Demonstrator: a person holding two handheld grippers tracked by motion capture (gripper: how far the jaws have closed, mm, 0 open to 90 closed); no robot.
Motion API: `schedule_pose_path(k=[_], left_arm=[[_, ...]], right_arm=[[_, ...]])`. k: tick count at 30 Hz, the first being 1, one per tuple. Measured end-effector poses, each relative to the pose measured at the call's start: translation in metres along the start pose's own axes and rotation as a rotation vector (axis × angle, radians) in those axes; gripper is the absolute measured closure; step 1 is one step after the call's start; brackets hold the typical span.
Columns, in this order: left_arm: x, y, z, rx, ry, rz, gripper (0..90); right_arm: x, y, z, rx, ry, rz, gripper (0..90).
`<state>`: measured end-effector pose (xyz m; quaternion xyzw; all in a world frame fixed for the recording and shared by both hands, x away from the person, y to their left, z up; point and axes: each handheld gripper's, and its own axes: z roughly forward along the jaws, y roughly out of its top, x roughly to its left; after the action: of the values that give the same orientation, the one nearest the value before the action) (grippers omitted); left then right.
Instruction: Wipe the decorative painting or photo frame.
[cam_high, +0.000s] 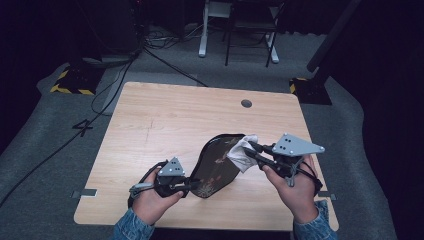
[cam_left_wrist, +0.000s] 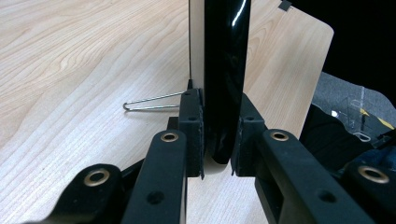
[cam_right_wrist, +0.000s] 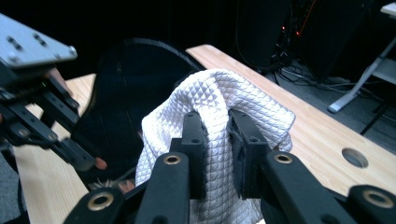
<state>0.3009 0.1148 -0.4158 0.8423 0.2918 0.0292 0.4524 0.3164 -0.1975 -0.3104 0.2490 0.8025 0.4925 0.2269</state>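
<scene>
Tray (cam_high: 215, 165), tilted up off the bench (cam_high: 165, 120) in the left gripper's (cam_high: 187, 186) clamped jaws, faces the cloth (cam_high: 241, 152) pinched by the right gripper (cam_high: 250, 149) for wiping.

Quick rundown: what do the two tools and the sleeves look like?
Both tools, left and right, are black linkages with brass-coloured pivot rivets and square black pads. Each carries a grey three-cornered plate with small holes. Sleeves are blue denim.
</scene>
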Motion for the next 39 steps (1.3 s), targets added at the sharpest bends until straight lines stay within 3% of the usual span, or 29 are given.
schedule_pose_path(k=[10, 28, 33, 39], left_arm=[[0.000, 0.000, 0.000, 0.003, -0.004, 0.000, 78.0], [0.000, 0.000, 0.001, 0.003, -0.006, 0.002, 78.0], [0.000, 0.000, 0.001, 0.002, -0.008, 0.001, 78.0], [0.000, 0.000, 0.001, 0.003, -0.007, 0.003, 78.0]], right_arm=[[0.006, 0.029, 0.002, -0.042, 0.016, -0.031, 77.6], [0.002, 0.051, 0.017, -0.008, 0.012, -0.065, 77.6], [0.002, 0.058, 0.021, -0.003, 0.040, -0.073, 77.5], [0.004, 0.063, 0.028, 0.009, 0.041, -0.096, 77.4]])
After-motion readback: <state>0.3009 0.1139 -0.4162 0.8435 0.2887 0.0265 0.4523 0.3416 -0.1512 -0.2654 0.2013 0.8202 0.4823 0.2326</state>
